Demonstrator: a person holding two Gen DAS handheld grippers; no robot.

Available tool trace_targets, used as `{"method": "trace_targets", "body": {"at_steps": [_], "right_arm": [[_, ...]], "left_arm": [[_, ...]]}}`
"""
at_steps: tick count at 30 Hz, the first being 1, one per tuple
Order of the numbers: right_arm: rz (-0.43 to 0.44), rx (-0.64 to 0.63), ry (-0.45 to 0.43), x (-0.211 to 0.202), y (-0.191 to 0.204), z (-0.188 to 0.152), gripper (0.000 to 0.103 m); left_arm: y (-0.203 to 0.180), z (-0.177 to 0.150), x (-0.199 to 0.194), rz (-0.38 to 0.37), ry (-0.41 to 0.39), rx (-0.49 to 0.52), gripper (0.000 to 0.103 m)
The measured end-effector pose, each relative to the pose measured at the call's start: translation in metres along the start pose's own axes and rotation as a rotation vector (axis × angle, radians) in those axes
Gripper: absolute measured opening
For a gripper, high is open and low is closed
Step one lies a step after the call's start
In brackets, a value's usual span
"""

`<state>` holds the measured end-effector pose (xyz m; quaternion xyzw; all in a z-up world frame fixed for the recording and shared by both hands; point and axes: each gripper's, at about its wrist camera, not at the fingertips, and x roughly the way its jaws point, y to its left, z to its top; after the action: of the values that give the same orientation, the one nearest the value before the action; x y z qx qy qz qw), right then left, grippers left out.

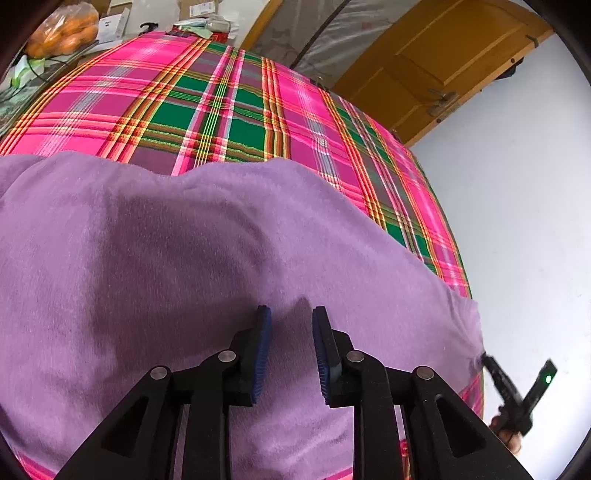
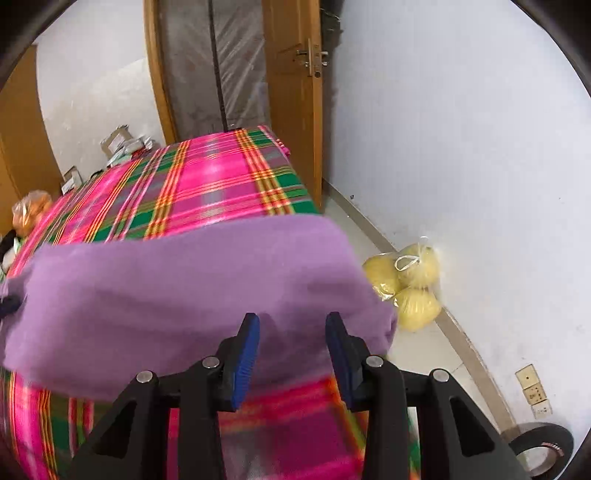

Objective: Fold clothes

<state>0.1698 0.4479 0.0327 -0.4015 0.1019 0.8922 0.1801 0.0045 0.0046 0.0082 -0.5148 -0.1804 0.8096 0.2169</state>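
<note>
Both claws' tips apart above purple garment [image 1: 184, 229], its near edge cut off

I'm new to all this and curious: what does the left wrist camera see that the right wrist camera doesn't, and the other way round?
Only the left wrist view shows the other handheld tool with its green light, poking in at the lower right edge. Only the right wrist view shows a bag of yellow fruit on the floor by the wall, a roll of black tape and a wall socket. Both show the purple garment on the pink plaid cloth, a wooden door, a bag of oranges, and open jaws holding nothing.
</note>
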Motion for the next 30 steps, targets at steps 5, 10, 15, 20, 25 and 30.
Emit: {"method": "trace_targets", "body": {"at_steps": [5, 10, 15, 20, 25, 30], "right_arm": [[0.018, 0.002, 0.029, 0.013, -0.014, 0.005, 0.038], [0.043, -0.016, 0.031, -0.003, -0.025, -0.015, 0.038], [0.034, 0.023, 0.057, -0.020, -0.039, -0.028, 0.038], [-0.003, 0.121, 0.001, -0.020, -0.057, -0.014, 0.038], [0.037, 0.159, 0.029, 0.006, -0.057, -0.001, 0.038], [0.045, 0.162, 0.033, 0.004, -0.055, -0.012, 0.040]], "left_arm": [[-0.003, -0.006, -0.002, 0.011, -0.001, -0.003, 0.025], [-0.001, -0.007, -0.002, 0.013, -0.003, -0.016, 0.025], [-0.001, -0.007, -0.001, 0.009, -0.005, -0.018, 0.025], [0.000, -0.007, 0.000, 0.009, -0.007, -0.021, 0.025], [-0.002, -0.009, 0.000, 0.015, -0.008, -0.024, 0.025], [0.000, -0.011, -0.002, 0.010, -0.007, -0.031, 0.025]]}}
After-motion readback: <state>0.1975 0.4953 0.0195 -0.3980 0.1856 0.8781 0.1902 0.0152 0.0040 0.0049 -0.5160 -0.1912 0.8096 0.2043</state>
